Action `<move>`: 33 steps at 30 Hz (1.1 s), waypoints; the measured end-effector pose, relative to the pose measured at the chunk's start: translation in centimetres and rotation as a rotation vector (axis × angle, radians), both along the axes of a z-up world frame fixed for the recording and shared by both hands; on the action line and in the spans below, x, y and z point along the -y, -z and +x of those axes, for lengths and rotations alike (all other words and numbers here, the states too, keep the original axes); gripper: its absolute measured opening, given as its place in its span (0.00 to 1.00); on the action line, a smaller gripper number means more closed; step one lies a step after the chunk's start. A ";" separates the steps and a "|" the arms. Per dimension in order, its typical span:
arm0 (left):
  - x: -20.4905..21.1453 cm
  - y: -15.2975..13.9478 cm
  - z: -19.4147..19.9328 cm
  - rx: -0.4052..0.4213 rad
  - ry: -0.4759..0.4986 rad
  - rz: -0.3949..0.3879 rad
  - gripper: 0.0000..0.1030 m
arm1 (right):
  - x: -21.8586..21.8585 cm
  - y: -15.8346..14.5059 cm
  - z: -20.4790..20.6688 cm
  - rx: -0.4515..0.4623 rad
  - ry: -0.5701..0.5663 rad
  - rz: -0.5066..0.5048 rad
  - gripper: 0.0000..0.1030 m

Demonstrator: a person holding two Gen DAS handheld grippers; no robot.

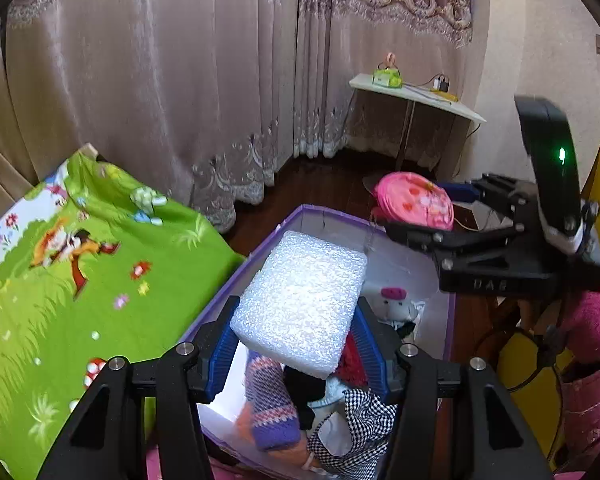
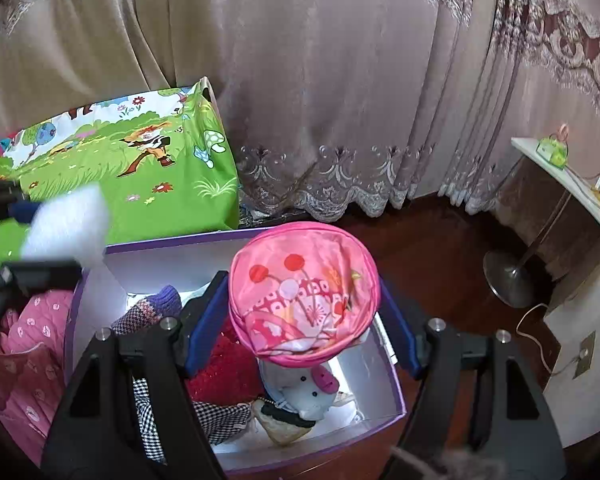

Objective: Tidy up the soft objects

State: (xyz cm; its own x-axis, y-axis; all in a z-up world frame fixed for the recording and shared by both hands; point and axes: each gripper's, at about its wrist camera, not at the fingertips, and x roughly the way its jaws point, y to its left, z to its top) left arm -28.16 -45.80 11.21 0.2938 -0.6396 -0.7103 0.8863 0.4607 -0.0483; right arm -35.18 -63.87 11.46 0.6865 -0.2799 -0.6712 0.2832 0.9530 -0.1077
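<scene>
Both grippers loaded over a half-filled box

The left gripper (image 1: 300,344) clamps a white foam block (image 1: 300,304) and the right gripper (image 2: 304,320) grips a folded pink pop-up bag (image 2: 304,296), both hanging above the open purple-edged box (image 1: 380,224); inside already lie a knitted purple piece (image 1: 272,404), a checked cloth (image 1: 364,428), something red (image 2: 224,372) and a white plush toy (image 2: 312,388), so the sorting looks well along, with these two pieces left to set in. Beside the box sits a green cartoon-print bed cover (image 1: 100,280); beyond it dark wood floor (image 2: 440,264), long lace-hemmed curtains (image 1: 160,100) and a small white surface (image 1: 416,96) carrying a green toy (image 1: 387,77) and a charger (image 1: 440,84)
</scene>
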 end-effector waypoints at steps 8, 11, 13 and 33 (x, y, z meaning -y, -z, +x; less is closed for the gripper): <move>-0.2 1.9 -0.5 -0.017 0.014 -0.002 0.55 | 0.2 0.5 1.9 -0.019 -0.010 0.020 0.73; -0.2 2.0 -0.6 -0.016 0.023 -0.001 0.64 | 0.3 0.3 2.5 -0.003 -0.010 0.040 0.75; 0.1 2.2 -0.8 0.006 0.031 0.023 0.78 | 0.5 0.5 3.0 -0.014 -0.005 0.059 0.79; -3.9 0.6 2.5 0.007 -0.091 0.073 0.93 | -1.7 2.7 6.7 -0.477 0.008 0.118 0.90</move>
